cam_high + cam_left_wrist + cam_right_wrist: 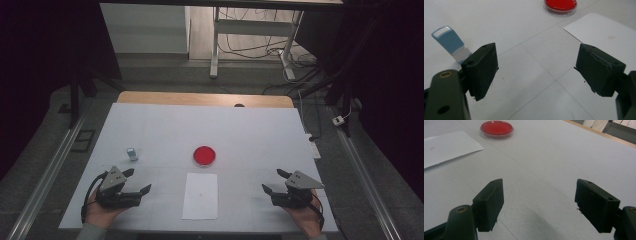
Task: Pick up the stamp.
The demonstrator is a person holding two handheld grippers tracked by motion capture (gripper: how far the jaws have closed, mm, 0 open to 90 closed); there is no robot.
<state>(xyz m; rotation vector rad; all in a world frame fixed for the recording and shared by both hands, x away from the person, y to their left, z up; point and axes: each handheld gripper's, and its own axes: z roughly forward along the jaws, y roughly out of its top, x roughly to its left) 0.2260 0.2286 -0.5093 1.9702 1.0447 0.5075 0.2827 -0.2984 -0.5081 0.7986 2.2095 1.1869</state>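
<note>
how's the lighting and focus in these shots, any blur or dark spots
High view: dim, with black corners, table evenly lit. Left gripper view: near jaws soft, red dish fairly sharp. Right gripper view: soft shadow on the table between the jaws, far edge blurred.

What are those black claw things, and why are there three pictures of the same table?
A person sits at a white table, holding a black two-jaw tool in each hand: the left gripper and the right gripper. One camera looks down from above. The other two ride on the tools and look out along their jaws. On the table lie a round red dish with a clear rim, a white sheet of paper and a small blue-and-white flat tag. Both sets of jaws stand open, holding nothing.
</note>
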